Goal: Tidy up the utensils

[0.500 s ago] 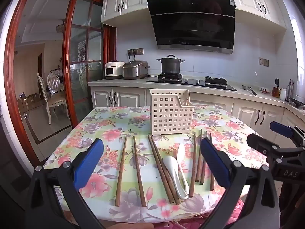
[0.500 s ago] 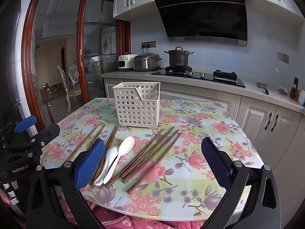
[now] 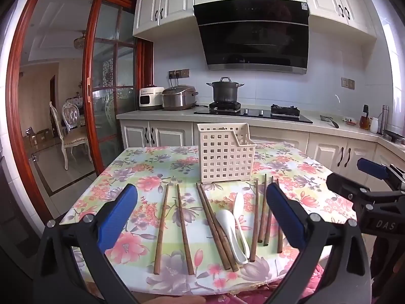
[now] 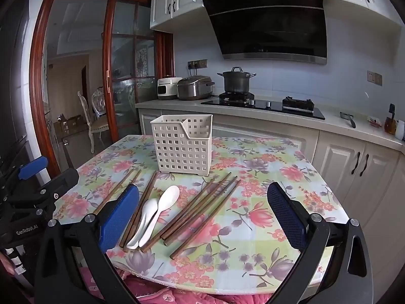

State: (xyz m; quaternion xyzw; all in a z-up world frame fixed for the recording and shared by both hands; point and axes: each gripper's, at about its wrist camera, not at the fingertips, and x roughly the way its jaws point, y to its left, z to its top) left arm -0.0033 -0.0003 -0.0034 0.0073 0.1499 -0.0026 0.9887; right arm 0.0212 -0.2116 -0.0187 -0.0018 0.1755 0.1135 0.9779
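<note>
A white perforated utensil basket (image 3: 225, 154) (image 4: 183, 147) stands upright mid-table. In front of it lie several brown wooden chopsticks (image 3: 183, 228) (image 4: 200, 210) and two white spoons (image 3: 236, 225) (image 4: 157, 212), flat on the floral tablecloth (image 3: 141, 172) (image 4: 265, 169). My left gripper (image 3: 201, 217) is open and empty, held above the table's near edge over the chopsticks. My right gripper (image 4: 202, 217) is open and empty, also near the front edge, to the right of the left one. Each gripper shows at the side of the other's view.
Behind the table runs a kitchen counter (image 3: 177, 114) with a rice cooker (image 3: 178, 97), a pot on the stove (image 3: 225, 91) and a range hood above. A glass sliding door (image 3: 108, 96) and a chair (image 3: 68, 131) are at the left.
</note>
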